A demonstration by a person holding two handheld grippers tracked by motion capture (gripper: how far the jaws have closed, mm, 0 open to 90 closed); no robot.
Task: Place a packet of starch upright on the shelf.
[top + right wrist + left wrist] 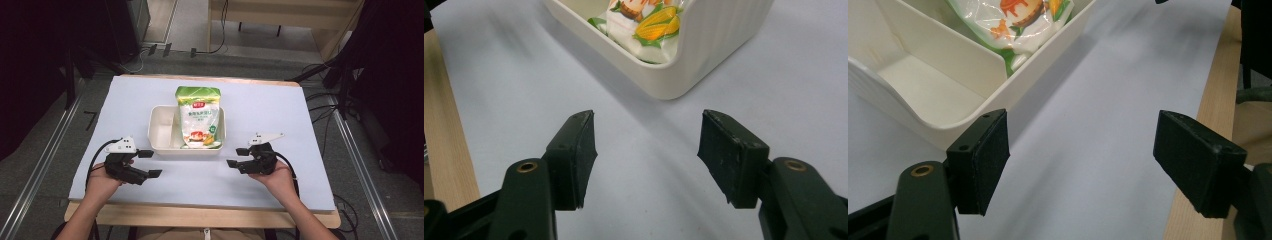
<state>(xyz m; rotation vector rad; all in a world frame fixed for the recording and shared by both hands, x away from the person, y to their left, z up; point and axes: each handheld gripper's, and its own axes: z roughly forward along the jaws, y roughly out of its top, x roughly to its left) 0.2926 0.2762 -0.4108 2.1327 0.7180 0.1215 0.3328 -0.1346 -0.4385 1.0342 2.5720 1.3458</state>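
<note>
While both tools sit open, bag [199, 117] overhangs tray [162, 131].
Left tool [149, 163], right tool [238, 156]: grabbing bag could drag tray across tabletop [280, 107].

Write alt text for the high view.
A green and white food pouch lies in a white divided tray on a pale blue table mat. A person's hands hold the open left gripper and right gripper near the tray's near corners.

Bare sheet [270, 107] lies open around the white tray [161, 145], whose right compartment the pouch [199, 117] fills.
</note>
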